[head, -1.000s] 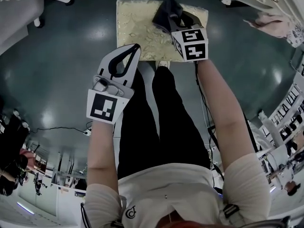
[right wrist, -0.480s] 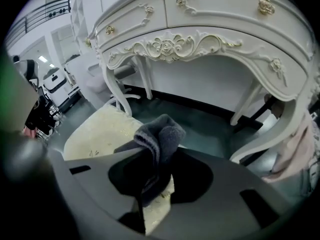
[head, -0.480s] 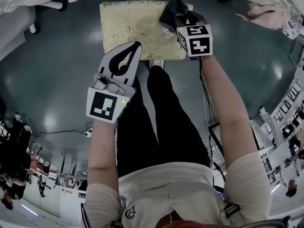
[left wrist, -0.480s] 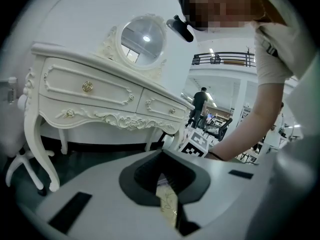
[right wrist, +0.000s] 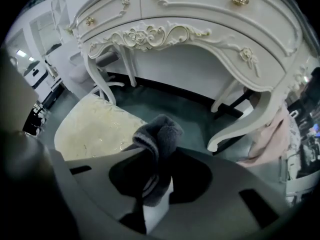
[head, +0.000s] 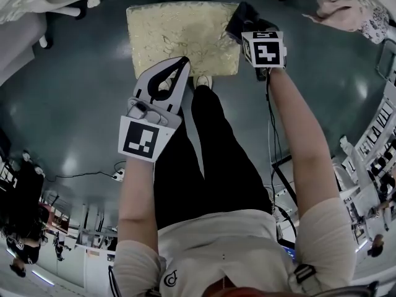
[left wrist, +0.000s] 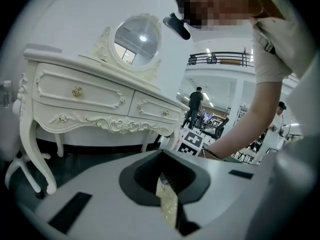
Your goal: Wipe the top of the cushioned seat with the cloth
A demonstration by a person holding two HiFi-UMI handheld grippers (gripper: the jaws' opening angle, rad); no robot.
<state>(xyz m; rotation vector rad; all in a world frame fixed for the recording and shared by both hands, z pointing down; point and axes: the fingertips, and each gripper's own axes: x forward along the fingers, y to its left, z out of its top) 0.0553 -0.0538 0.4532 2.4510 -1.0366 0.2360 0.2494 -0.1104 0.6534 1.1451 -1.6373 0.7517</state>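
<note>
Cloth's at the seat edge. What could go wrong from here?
The cloth sits at the cushioned seat's right edge; a stroke further right could run off it.
The right gripper pinches the cloth in a bunched wad, so it may wipe only a narrow strip or slip out.

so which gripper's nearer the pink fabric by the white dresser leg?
Right. The right gripper, holding the dark grey cloth, is at the right edge of the cream seat, toward the pink fabric; the left gripper is over the seat's near edge, farther off.

White short-sleeved top (head: pixel 216 252), black trousers (head: pixel 210 159), white shoe (head: pixel 203 80)
</note>
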